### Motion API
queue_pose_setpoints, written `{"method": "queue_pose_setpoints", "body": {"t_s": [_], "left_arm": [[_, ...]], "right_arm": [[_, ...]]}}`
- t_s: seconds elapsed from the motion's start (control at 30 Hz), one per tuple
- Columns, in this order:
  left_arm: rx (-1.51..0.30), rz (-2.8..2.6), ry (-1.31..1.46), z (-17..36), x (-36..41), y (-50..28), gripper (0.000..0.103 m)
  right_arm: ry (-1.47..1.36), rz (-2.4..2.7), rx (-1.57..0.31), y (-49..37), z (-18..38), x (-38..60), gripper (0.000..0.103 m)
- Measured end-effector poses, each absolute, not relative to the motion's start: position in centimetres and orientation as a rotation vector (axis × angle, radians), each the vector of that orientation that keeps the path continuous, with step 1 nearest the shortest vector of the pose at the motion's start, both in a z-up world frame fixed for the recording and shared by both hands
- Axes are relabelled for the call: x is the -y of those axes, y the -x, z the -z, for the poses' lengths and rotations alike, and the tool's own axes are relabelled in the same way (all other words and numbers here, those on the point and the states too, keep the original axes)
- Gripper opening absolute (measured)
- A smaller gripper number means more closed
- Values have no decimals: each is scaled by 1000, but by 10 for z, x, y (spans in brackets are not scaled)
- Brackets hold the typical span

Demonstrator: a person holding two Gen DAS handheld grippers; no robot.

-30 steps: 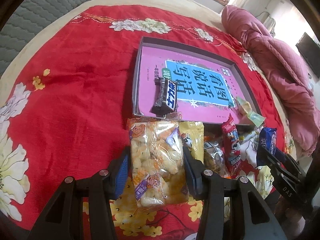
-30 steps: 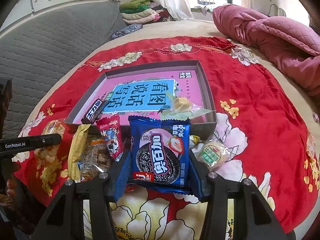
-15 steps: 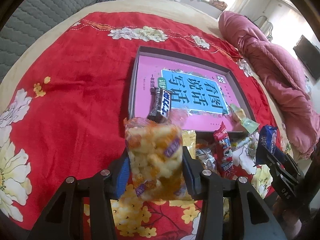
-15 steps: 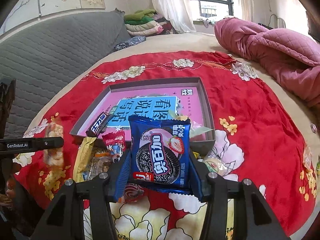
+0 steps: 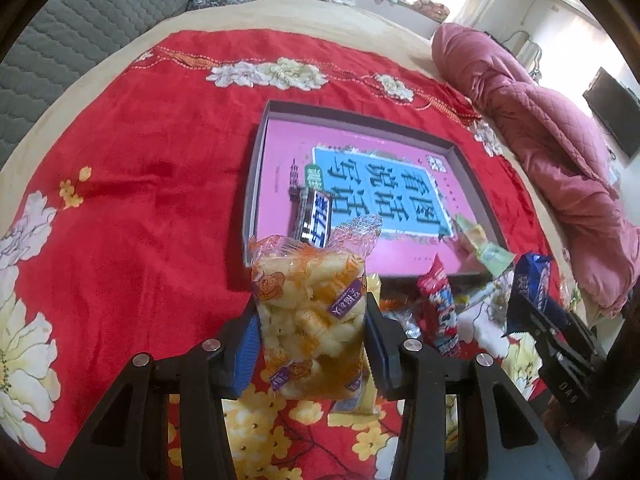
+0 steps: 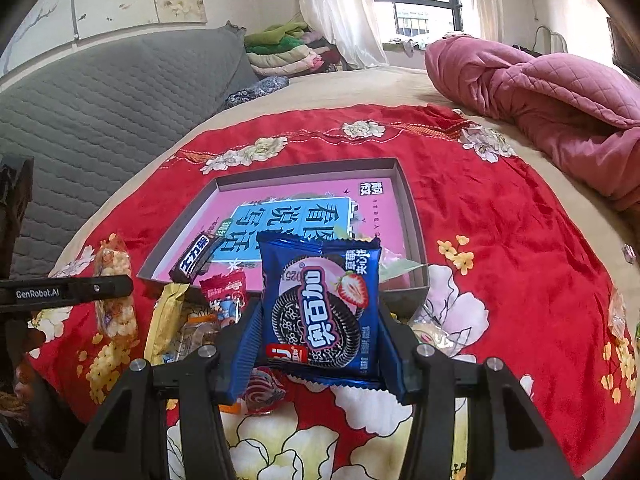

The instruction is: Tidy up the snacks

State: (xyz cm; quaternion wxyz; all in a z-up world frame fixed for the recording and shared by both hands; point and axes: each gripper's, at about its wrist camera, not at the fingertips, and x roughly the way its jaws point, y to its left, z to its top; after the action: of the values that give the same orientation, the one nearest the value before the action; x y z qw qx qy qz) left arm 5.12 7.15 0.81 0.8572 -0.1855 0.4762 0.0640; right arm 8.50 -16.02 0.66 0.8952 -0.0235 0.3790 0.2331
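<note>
Puff bag (image 5: 310, 316) sits clamped between left jaws; cookie pack (image 6: 320, 308) between right.

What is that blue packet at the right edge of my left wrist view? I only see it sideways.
Observer: The right wrist view shows the front of the blue packet. It has a dark sandwich cookie and a strawberry pictured on it.
Operator: Is it lying down?
Observer: No, the right gripper is shut on it and holds it upright above the red blanket.
Operator: Is anything hiding under it?
Observer: Yes, a red-and-white swirl candy lies on the blanket, just below the gripper's left finger.
</note>
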Motion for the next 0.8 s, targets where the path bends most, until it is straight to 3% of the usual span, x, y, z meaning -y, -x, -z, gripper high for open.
{"method": "queue_pose_setpoints", "body": {"t_s": [0.8], "left_arm": [[-934, -163, 418, -20, -91, -106, 48]], "right_arm": [[19, -421, -708, -107, -12, 167, 53]]}}
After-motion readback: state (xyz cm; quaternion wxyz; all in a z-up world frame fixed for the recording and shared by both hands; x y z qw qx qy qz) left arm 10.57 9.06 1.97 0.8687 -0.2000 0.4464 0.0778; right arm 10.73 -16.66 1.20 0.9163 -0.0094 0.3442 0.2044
